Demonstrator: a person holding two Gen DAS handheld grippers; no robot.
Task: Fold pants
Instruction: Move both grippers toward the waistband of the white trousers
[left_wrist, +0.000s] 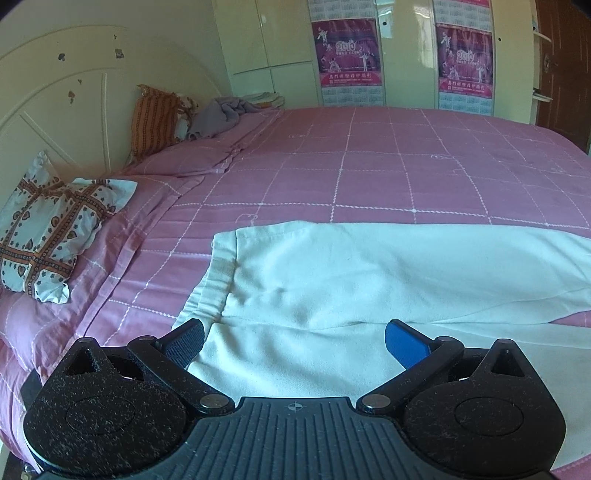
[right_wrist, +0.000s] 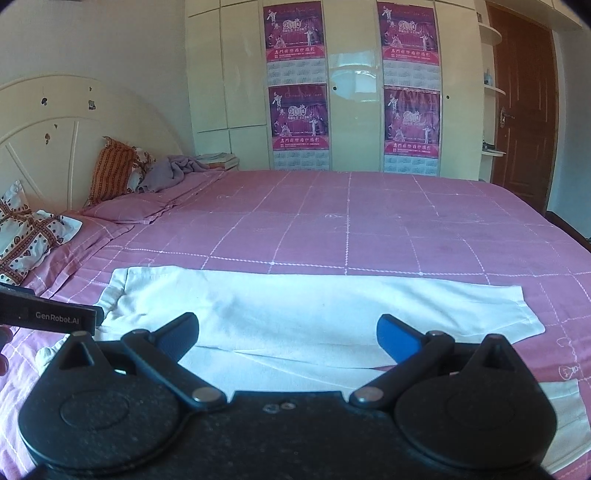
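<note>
White pants (left_wrist: 369, 280) lie flat on the pink checked bed (left_wrist: 369, 166), waistband to the left, legs running right. In the right wrist view the pants (right_wrist: 295, 306) show in full, the far leg's hem at the right. My left gripper (left_wrist: 293, 341) is open and empty, just above the pants near the waistband. My right gripper (right_wrist: 288, 336) is open and empty, over the middle of the legs. The left gripper's body (right_wrist: 48, 317) shows at the left edge of the right wrist view.
Patterned pillows (left_wrist: 48, 229) and an orange pillow (left_wrist: 155, 118) lie by the cream headboard (left_wrist: 55, 96) at the left. A grey cloth (left_wrist: 221, 114) sits at the far corner. Wardrobe doors with posters (right_wrist: 299, 114) stand behind the bed; a brown door (right_wrist: 524, 110) is at the right.
</note>
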